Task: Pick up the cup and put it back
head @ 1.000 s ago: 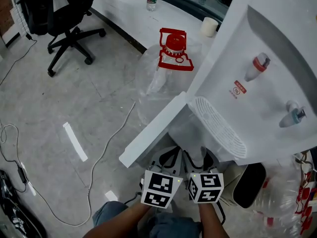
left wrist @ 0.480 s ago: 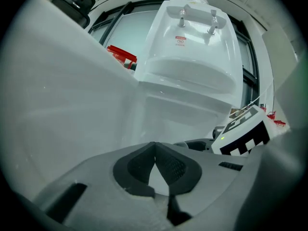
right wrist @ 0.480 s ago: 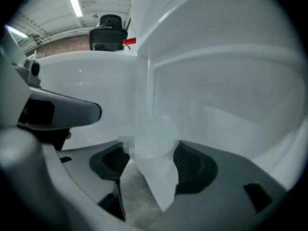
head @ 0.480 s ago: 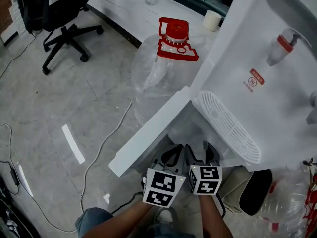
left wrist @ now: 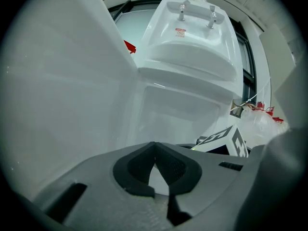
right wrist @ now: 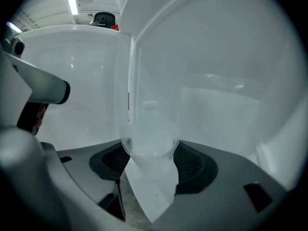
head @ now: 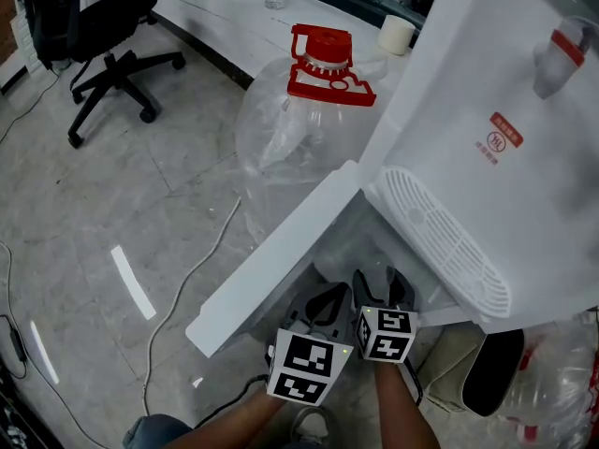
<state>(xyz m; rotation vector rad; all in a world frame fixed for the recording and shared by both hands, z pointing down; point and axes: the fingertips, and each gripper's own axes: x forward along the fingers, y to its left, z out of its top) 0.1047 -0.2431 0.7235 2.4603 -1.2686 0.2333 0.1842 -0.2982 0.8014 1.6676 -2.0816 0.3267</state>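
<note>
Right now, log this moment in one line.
right claw: shut on cup | left claw: shut, empty | water dispenser: door open

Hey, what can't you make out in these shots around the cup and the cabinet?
Right gripper view: the cup in the right gripper is clear against white; single or stacked, cannot tell.
Head view: cup out of sight; the water dispenser and its open door cover the cabinet.
Left gripper view: left gripper's own body hides the cabinet floor.

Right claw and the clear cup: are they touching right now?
Touching. In the right gripper view the right claw is closed on the clear cup, both pads against its sides.
</note>
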